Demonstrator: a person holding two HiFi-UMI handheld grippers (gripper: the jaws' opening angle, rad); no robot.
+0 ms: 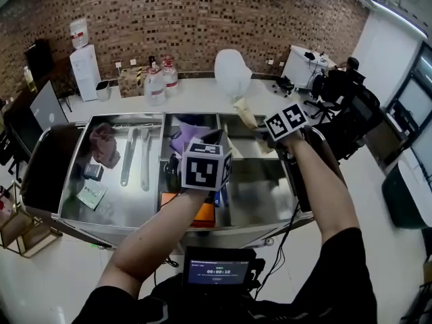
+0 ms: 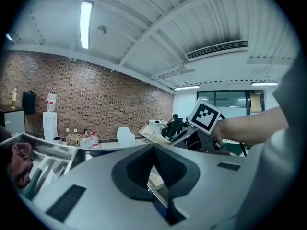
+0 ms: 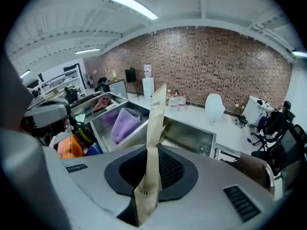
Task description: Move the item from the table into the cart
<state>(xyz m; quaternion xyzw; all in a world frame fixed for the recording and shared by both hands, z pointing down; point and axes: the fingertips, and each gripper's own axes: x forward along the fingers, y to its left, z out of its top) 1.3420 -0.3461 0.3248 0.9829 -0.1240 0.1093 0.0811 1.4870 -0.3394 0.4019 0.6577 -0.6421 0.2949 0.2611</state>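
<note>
1. At the far left we see the steel cart (image 1: 101,223), and its left compartment holds a reddish cloth (image 1: 102,144), two long metal wrenches (image 1: 128,157) lying side by side, a small dark box (image 1: 93,171) and a pale green card (image 1: 91,194)
2. Beyond that end of the cart a water dispenser (image 1: 84,63) stands against the brick wall, and clear jugs (image 1: 155,83) stand on the white tabletop (image 1: 196,93)
3. The middle compartment holds a purple cloth (image 1: 185,135) at the far end and an orange item (image 1: 202,213) at the near end, partly hidden under our left forearm
4. Our left tool (image 2: 154,170) is over this middle compartment with its jaws drawn together, and we see nothing between them
5. Our right tool (image 3: 151,176) is to the right of it, pointing down towards the cart, and its jaws are pinched almost closed on the lower end of a tan paper bag (image 3: 154,128)
6. The paper bag stands up out of the jaws with dark print on it; in the head view it is in the air over the far edge of the right compartment (image 1: 260,194), and we see it resting on neither the tabletop nor the cart
7. Further right, black office chairs (image 1: 351,106) stand on the floor, well apart from the cart
</note>
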